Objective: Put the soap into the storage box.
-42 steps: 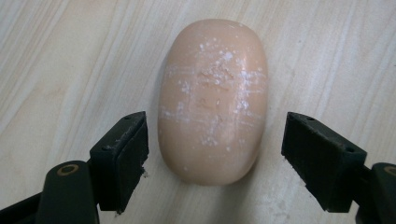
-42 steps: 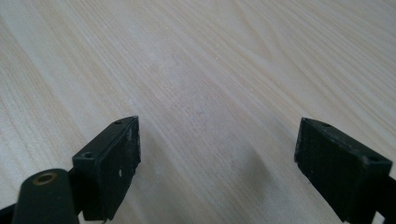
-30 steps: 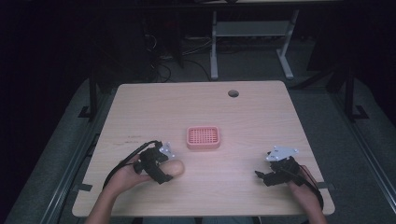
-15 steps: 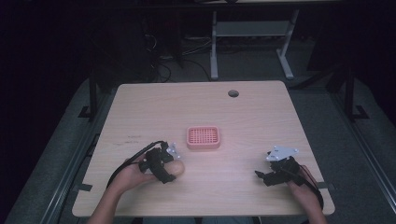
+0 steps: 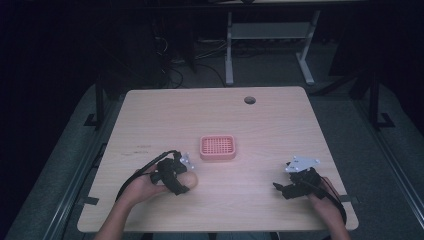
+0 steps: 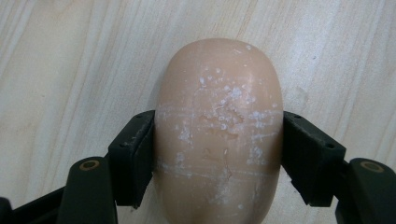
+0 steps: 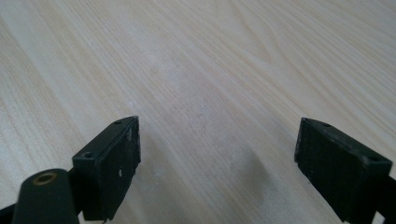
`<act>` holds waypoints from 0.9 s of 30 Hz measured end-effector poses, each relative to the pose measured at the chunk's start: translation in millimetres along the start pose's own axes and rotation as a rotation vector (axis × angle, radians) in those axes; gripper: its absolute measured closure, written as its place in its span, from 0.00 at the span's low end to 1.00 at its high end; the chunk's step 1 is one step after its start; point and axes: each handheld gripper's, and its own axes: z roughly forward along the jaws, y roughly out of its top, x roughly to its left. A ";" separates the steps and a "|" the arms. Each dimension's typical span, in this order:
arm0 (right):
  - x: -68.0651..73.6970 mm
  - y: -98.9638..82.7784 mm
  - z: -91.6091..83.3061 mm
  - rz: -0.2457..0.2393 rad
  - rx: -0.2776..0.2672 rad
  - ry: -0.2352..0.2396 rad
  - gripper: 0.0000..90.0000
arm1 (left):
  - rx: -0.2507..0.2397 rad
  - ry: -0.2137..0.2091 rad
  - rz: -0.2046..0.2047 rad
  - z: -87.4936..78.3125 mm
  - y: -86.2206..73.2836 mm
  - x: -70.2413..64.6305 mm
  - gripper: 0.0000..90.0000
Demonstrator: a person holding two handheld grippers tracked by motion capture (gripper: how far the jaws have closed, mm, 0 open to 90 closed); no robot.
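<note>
The left hand (image 5: 141, 186) comes in low from the near edge and rests on the bench (image 5: 210, 115). Its left gripper (image 5: 181, 181) has its fingers (image 6: 133, 156) pressed on both sides of a tan soap bar (image 6: 219, 130). The soap is near the front left of the bench, and its long way runs straight out from the gripper. It has white scratches. A pink tray (image 5: 217, 147) sits near the middle, apart from the soap. The right hand (image 5: 325, 202) rests at the front right. The right gripper (image 5: 280, 189) has fingers (image 7: 116, 163) wide apart over bare wood. The room is dark, with cables on the floor (image 5: 175, 70).
</note>
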 end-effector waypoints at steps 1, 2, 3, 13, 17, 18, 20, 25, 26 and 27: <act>0.0 0.0 0.0 0.000 0.000 0.000 0.15 | -0.006 -0.004 -0.005 0.3 -0.1 -0.1 0.35; -0.1 -0.1 0.1 0.000 -0.001 0.000 0.15 | -0.006 -0.004 -0.005 0.3 0.0 -0.1 0.35; -0.4 -0.3 0.1 0.001 -0.003 0.000 0.15 | -0.006 -0.003 -0.004 0.2 0.2 -0.1 0.35; -0.3 -0.2 0.0 0.005 -0.006 0.001 0.15 | -0.038 -0.022 -0.021 -4.6 0.2 4.8 0.35; -0.2 0.0 -0.1 0.006 -0.008 0.002 0.15 | -0.040 -0.031 -0.023 -7.6 2.1 7.8 0.35; -0.2 0.1 -0.2 0.005 -0.007 0.001 0.15 | -0.039 -0.034 -0.022 -8.2 2.6 8.7 0.35; -0.2 0.0 -0.2 0.005 -0.007 0.001 0.15 | -0.045 -0.037 -0.025 -9.4 4.1 10.4 0.35; -1.0 -0.1 -0.2 0.009 -0.010 0.002 0.15 | -0.056 -0.046 -0.027 -10.8 8.8 13.9 0.35; -1.1 -0.2 -0.2 0.010 -0.010 0.002 0.15 | -0.056 -0.046 -0.025 -11.0 9.5 14.4 0.35; -1.1 -0.2 -0.3 0.010 -0.010 0.003 0.15 | -0.055 -0.046 -0.025 -11.3 10.4 15.0 0.35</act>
